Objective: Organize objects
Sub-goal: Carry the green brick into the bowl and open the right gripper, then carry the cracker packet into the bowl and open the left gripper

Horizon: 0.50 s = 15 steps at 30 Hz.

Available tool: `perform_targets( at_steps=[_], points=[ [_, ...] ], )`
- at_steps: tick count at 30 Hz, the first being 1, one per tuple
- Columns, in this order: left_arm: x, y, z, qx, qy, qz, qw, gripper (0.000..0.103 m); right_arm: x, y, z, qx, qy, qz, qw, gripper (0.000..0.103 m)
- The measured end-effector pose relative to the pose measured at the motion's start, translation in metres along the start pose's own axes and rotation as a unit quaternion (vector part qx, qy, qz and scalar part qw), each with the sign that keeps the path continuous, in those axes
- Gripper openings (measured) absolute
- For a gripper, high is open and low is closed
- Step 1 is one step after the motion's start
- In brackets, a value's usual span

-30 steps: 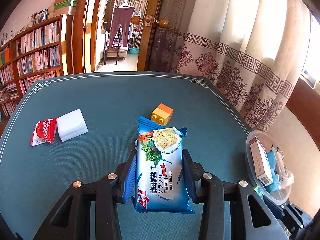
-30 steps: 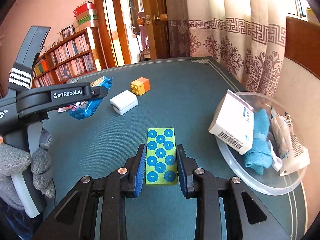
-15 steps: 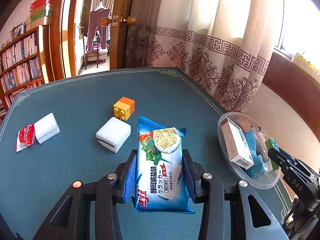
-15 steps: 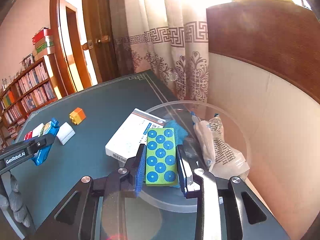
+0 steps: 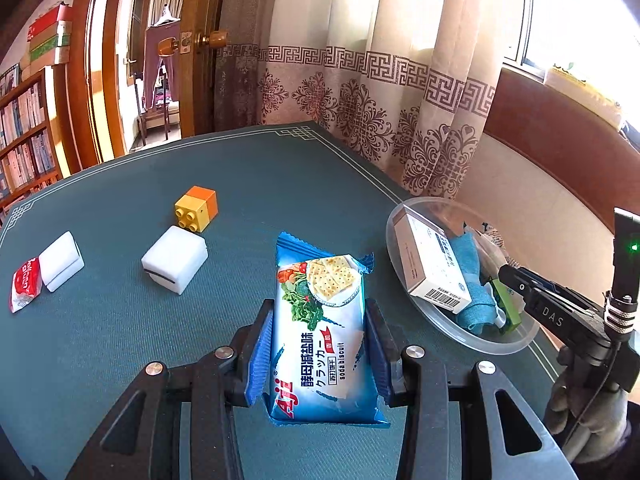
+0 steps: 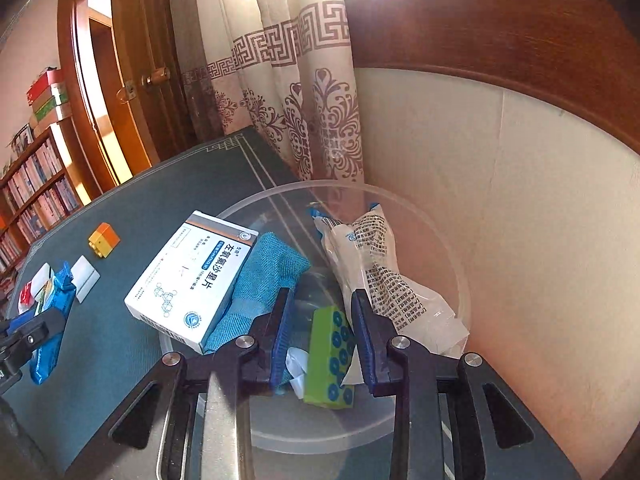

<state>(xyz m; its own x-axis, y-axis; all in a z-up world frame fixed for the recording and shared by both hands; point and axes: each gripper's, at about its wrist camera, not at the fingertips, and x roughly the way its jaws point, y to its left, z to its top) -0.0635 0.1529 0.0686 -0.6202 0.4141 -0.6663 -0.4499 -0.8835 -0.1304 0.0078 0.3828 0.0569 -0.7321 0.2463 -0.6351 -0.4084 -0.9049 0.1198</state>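
A blue soda biscuit pack point(image 5: 324, 320) lies lengthwise in my left gripper point(image 5: 320, 304), which is shut on its sides, above the green table point(image 5: 120, 340) just left of the clear plastic bowl point(image 5: 480, 346). My right gripper point(image 6: 322, 296) hangs over the bowl point(image 6: 320, 424), its tip point(image 5: 505, 274) reaching in from the right. The green block with blue dots point(image 6: 330, 356) sits tilted below and between the jaws. It leans toward the right pad, with a gap to the left pad. The jaws are barely parted and do not press on it. In the left wrist view the block point(image 5: 507, 312) slants down to the bowl floor.
The bowl also holds a white medicine box point(image 6: 192, 276), a teal cloth point(image 6: 264, 276) and a white printed packet point(image 6: 384, 272). On the table lie an orange-yellow brick point(image 5: 196, 208), two white blocks point(image 5: 176, 258) point(image 5: 62, 260) and a red sachet point(image 5: 26, 286). Curtain and wall stand close behind the bowl.
My right gripper travelled from the table to over the bowl, and the green block dropped out of a flat grip to lie tilted and lower. The left gripper carried the pack closer to the bowl.
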Motion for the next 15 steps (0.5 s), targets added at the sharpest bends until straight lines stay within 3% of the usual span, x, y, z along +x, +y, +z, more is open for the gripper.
perform_targets(
  at_steps=[15],
  points=[
    [0.001, -0.039, 0.002, 0.011, 0.02, -0.06, 0.9979, 0.045, -0.044, -0.012, -0.022, -0.02, -0.026, 0.008, 0.999, 0.031]
  ],
)
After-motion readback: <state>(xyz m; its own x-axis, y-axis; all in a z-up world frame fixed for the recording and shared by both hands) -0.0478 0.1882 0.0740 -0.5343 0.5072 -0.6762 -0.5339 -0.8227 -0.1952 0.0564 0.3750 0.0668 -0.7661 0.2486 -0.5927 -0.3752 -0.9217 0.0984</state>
